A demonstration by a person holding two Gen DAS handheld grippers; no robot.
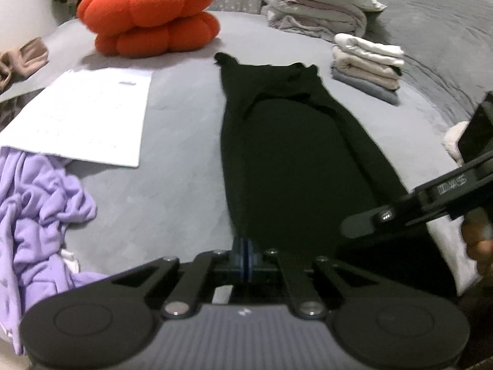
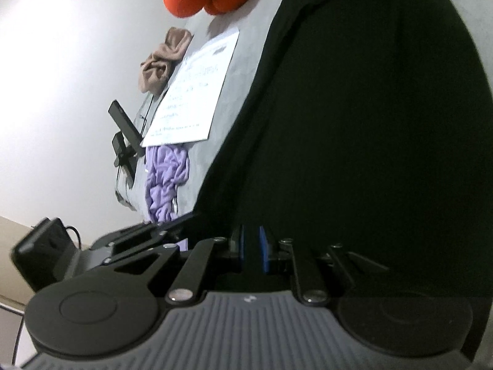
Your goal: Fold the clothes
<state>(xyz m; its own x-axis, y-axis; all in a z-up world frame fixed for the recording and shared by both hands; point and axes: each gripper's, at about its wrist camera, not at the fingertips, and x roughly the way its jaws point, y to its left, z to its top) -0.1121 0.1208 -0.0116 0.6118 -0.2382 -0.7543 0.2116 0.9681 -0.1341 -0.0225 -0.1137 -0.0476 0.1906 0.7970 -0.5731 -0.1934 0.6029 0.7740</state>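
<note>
A black garment [image 1: 286, 154] lies lengthwise on the grey bed [image 1: 172, 185], folded narrow, its far end near the pumpkin cushion. My left gripper [image 1: 245, 252] is shut on the garment's near edge at its left corner. My right gripper [image 2: 251, 248] is at the same near edge further right; its blue pads [image 2: 262, 246] stand slightly apart with black cloth [image 2: 369, 123] between and around them. The right gripper's body shows in the left wrist view [image 1: 431, 197].
An orange pumpkin cushion [image 1: 151, 15] sits at the back left. A white sheet of paper [image 1: 83, 114] and a crumpled lilac garment [image 1: 40, 203] lie left. A stack of folded pale clothes [image 1: 366, 64] and piled bedding [image 1: 320, 3] are at the right back.
</note>
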